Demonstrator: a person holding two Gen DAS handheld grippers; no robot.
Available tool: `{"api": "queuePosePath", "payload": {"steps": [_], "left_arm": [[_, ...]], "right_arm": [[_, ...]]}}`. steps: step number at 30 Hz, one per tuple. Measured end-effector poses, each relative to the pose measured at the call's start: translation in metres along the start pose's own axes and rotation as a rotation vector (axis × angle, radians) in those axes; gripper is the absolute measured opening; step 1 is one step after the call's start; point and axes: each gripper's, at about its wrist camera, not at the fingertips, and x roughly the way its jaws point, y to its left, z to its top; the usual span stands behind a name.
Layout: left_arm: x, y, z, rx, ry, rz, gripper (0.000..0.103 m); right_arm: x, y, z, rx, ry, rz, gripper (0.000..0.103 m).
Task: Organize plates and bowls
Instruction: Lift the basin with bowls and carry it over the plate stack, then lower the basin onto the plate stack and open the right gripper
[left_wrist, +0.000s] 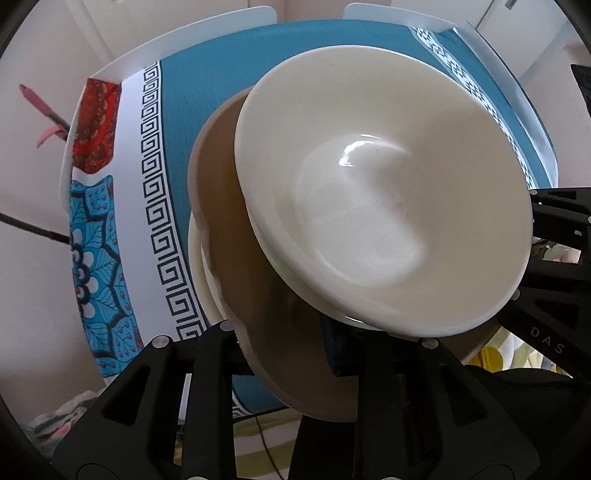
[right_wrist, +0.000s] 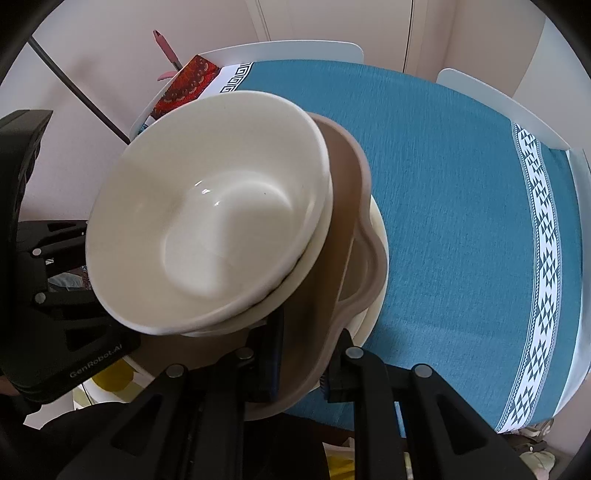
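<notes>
Teal tablecloth (right_wrist: 443, 184) with patterned borders, pale pink walls (right_wrist: 92, 74) — both tongs (left_wrist: 288, 354) (right_wrist: 303, 354) clamp stacked dishes (right_wrist: 332, 295)

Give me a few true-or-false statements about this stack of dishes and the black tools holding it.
1. The white bowl on top is empty. True.
2. The stack rests flat on the teal tablecloth. False: it is tilted and held up off the cloth.
3. A brown dish sits under the bowl. True.
4. Only one tool grips the stack. False: the left tool and the right tool each clamp the rim.
5. The tablecloth is plain red. False: mostly teal, with patterned white borders.
</notes>
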Motion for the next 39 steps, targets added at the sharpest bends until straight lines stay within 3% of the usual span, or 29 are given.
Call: {"api": "queuePosePath", "payload": {"steps": [14,17,18,20,21,23,24,25,30,35,37,38,39], "left_arm": [[-0.019,0.003,-0.010,0.006,-0.003,0.011,0.022],[-0.025,0.003,-0.013,0.007,-0.004,0.009,0.023],[-0.028,0.004,-0.014,0.006,-0.006,0.005,0.025],[-0.037,0.003,-0.017,0.008,-0.016,-0.001,0.028],[-0.041,0.002,-0.019,0.011,-0.023,0.000,0.034],[-0.051,0.000,-0.025,0.015,-0.044,0.003,0.054],[-0.057,0.000,-0.027,0.013,-0.061,0.003,0.066],[-0.063,0.001,-0.029,0.006,-0.082,-0.003,0.069],[-0.093,0.002,-0.038,-0.043,-0.166,-0.010,0.069],[-0.149,0.003,-0.045,-0.106,-0.349,0.005,0.069],[-0.184,0.001,-0.047,-0.128,-0.466,0.033,0.069],[-0.200,-0.001,-0.050,-0.136,-0.524,0.046,0.070],[-0.213,-0.002,-0.051,-0.144,-0.570,0.058,0.078]], "right_arm": [[-0.010,-0.005,-0.004,0.032,0.009,0.005,0.017],[-0.016,-0.004,-0.006,0.034,0.006,0.002,0.020],[-0.019,-0.003,-0.007,0.035,0.003,-0.003,0.026],[-0.030,-0.003,-0.009,0.042,-0.008,-0.007,0.034],[-0.034,-0.004,-0.009,0.047,-0.014,-0.007,0.041],[-0.045,-0.006,-0.014,0.063,-0.028,-0.013,0.042],[-0.050,-0.008,-0.017,0.069,-0.039,-0.006,0.042],[-0.056,-0.009,-0.019,0.080,-0.058,0.005,0.042],[-0.081,-0.004,-0.028,0.085,-0.128,-0.005,0.042],[-0.130,0.006,-0.033,0.064,-0.274,-0.043,0.045],[-0.152,0.009,-0.035,0.067,-0.348,-0.058,0.067],[-0.167,0.009,-0.037,0.072,-0.394,-0.068,0.072],[-0.182,0.009,-0.038,0.077,-0.443,-0.078,0.081]]}}
